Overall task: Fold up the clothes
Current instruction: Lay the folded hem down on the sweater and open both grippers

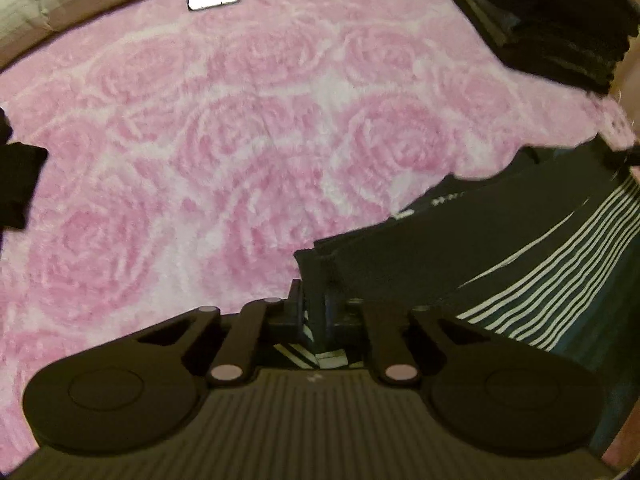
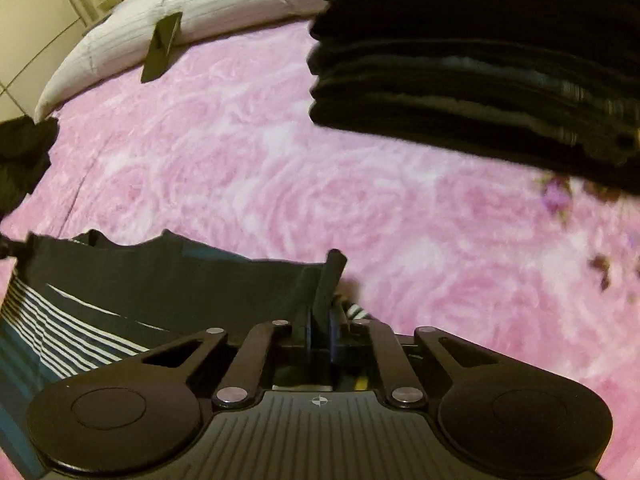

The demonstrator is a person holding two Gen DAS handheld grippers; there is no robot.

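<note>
place: someone's bedroom at home
giveaways: fuzzy pink rose blanket on a bed, pillow, stack of folded clothes

One striped garment, one dark folded stack, perhaps one pillow.

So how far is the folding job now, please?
Done: a stack of folded dark clothes sits on the pink rose-patterned blanket. In hand: the left gripper and the right gripper each pinch an edge of the dark garment with white stripes, stretched between them. Left: that garment's fold, and a dark crumpled cloth at the blanket's edge.
</note>
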